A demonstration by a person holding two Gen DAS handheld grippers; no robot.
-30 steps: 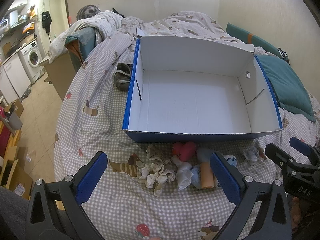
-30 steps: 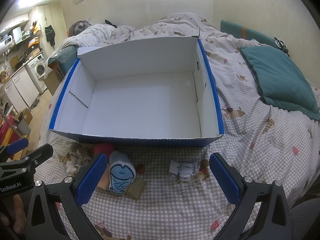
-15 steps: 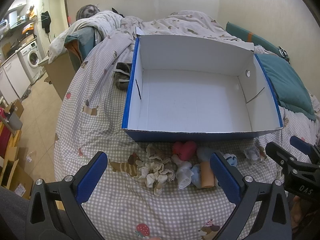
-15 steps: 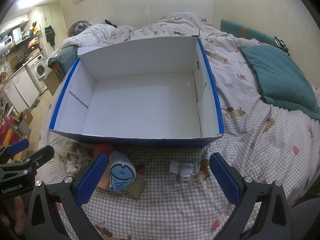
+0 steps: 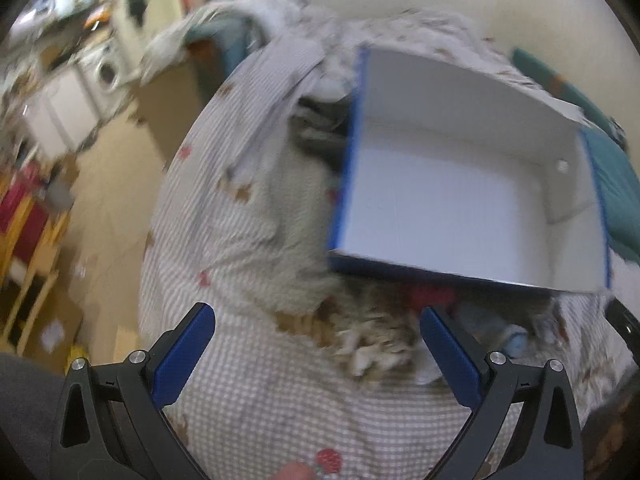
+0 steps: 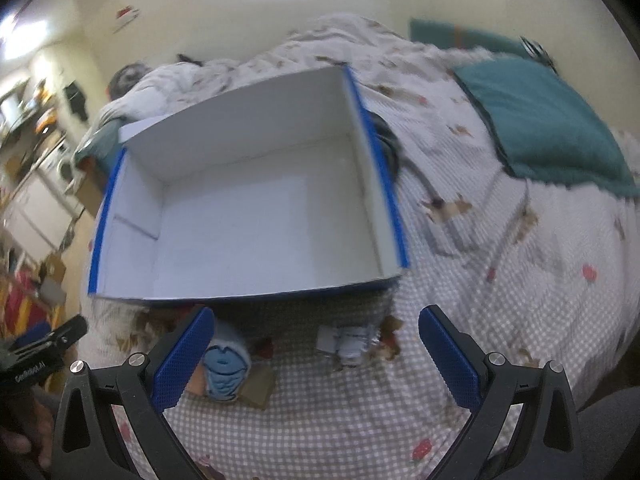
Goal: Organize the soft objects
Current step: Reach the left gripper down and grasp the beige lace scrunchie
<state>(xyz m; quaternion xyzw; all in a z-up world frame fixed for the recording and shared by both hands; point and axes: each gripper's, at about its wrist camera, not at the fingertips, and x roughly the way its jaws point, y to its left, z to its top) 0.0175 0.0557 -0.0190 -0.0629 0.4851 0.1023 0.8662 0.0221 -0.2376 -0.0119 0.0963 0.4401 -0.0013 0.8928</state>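
Note:
An empty blue-and-white cardboard box (image 5: 460, 200) lies open on the checked bedspread; it also shows in the right wrist view (image 6: 256, 216). Small soft items lie in front of it: a cream frilly bundle (image 5: 372, 344), a red heart (image 5: 428, 294), a light blue sock (image 6: 226, 372) and a small grey-white piece (image 6: 348, 342). My left gripper (image 5: 316, 352) is open and empty, just left of the frilly bundle. My right gripper (image 6: 312, 356) is open and empty over the bedspread, between the blue sock and the grey-white piece. Both views are motion-blurred.
A teal pillow (image 6: 548, 128) lies at the right of the bed. A rumpled duvet (image 6: 320, 52) is behind the box. The bed's left edge drops to a floor (image 5: 104, 208) with a washing machine (image 5: 108, 76) and clutter.
Both grippers have swung: the left one has turned left, toward the bed's edge and the frilly bundle, and the right one has tilted. Both stay open. The items have not moved.

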